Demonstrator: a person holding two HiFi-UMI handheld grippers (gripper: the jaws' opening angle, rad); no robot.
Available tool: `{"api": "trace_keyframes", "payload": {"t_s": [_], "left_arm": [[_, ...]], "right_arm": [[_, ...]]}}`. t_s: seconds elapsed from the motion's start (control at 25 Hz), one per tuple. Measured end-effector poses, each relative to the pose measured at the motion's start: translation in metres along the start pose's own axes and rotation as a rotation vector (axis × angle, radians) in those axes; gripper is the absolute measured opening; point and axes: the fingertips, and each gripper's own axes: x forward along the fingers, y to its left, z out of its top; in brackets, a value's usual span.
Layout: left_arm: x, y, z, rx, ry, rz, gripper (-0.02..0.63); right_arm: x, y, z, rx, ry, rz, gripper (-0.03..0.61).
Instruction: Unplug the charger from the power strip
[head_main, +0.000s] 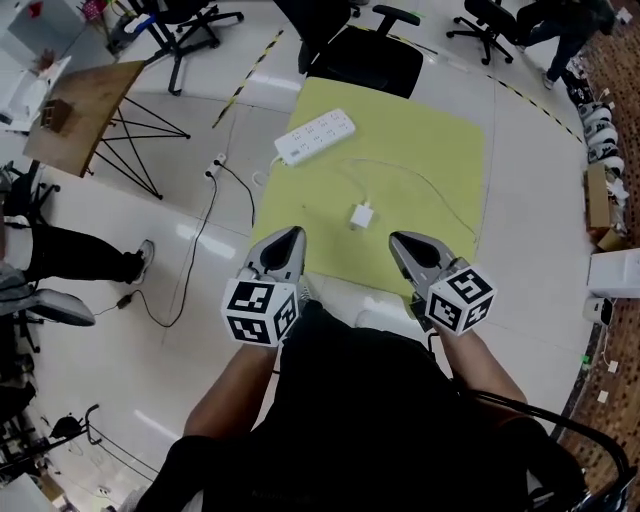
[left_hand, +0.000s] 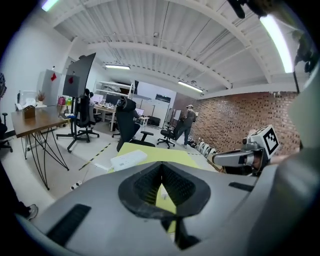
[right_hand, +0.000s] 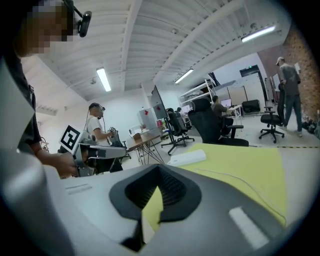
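A white power strip lies at the far left of the yellow-green table. The white charger lies loose on the table, nearer to me and apart from the strip. Its thin white cable curls to the right. Both grippers hang above the table's near edge, close to my body. My left gripper is shut with nothing in it, and so is my right gripper. The left gripper view shows the strip beyond the closed jaws. In the right gripper view, the strip also lies ahead.
A black office chair stands at the table's far side. A wooden table on thin black legs is at the left, with cables on the floor beside it. A person's legs reach in from the left. Boxes sit at the right.
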Motion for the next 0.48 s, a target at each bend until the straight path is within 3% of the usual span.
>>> {"api": "trace_keyframes", "payload": {"t_s": [0.48], "left_arm": [[-0.07,-0.071,-0.038,-0.056,-0.074,0.171,0.008]], "right_arm": [[-0.074,0.017,-0.018,-0.054,-0.041,0.135,0.002]]}}
